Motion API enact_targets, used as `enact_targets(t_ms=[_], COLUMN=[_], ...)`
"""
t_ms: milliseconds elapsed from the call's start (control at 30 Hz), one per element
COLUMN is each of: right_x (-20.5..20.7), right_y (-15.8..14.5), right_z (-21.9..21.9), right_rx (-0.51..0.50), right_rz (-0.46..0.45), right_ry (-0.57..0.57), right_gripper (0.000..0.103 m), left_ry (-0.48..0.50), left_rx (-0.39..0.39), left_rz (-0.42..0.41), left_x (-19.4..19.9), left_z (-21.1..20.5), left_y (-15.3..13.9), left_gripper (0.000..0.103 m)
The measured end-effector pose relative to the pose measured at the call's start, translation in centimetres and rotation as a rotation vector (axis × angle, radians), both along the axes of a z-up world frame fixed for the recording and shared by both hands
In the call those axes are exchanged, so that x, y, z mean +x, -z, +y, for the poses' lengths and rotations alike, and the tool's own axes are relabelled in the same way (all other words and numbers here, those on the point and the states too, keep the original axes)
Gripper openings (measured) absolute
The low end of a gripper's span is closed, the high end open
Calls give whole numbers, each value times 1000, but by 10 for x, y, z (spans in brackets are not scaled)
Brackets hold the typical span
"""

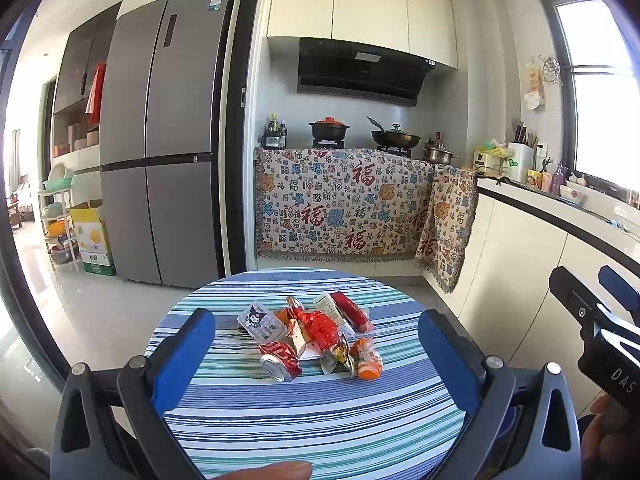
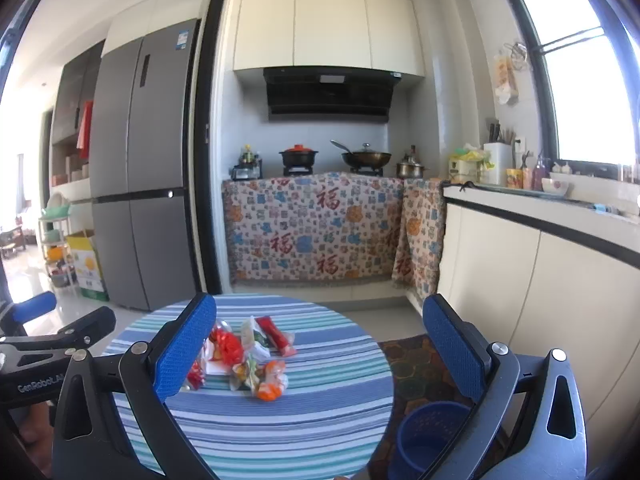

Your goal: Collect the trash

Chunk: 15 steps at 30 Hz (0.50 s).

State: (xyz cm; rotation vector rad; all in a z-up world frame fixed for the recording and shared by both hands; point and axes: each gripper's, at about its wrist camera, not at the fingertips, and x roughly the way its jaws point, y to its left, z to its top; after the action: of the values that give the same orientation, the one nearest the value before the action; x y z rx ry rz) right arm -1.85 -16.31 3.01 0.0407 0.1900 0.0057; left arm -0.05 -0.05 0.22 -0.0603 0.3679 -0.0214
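Note:
A pile of trash (image 1: pixel 316 336) lies on the round striped table (image 1: pixel 320 420): a crushed red can (image 1: pixel 280 360), a clear plastic cup with a cartoon lid (image 1: pixel 260 322), red and orange wrappers (image 1: pixel 366 360) and a red stick pack (image 1: pixel 350 308). My left gripper (image 1: pixel 316 356) is open and empty, held above the table's near side with the pile between its blue pads. My right gripper (image 2: pixel 320 344) is open and empty, to the right of the pile (image 2: pixel 244 356). Its left pad hides part of the pile. A blue waste bin (image 2: pixel 428 436) stands on the floor right of the table.
A grey fridge (image 1: pixel 160 140) stands at the left. A stove counter draped in patterned cloth (image 1: pixel 344 204) is behind the table. White cabinets with a countertop (image 2: pixel 540 260) run along the right. A patterned mat (image 2: pixel 412 364) lies under the bin.

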Motion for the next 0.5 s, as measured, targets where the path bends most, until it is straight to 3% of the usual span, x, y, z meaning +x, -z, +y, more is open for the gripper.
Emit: enact_targets(t_ms=[500], right_x=[0], right_y=[4], right_z=[-2], right_rx=[1], right_rz=[7], right_ry=[2], right_gripper=[103], left_ry=[7], left_rx=[3], left_rz=[6], left_x=[-1], left_z=[-2], left_y=[2], left_gripper=[103])
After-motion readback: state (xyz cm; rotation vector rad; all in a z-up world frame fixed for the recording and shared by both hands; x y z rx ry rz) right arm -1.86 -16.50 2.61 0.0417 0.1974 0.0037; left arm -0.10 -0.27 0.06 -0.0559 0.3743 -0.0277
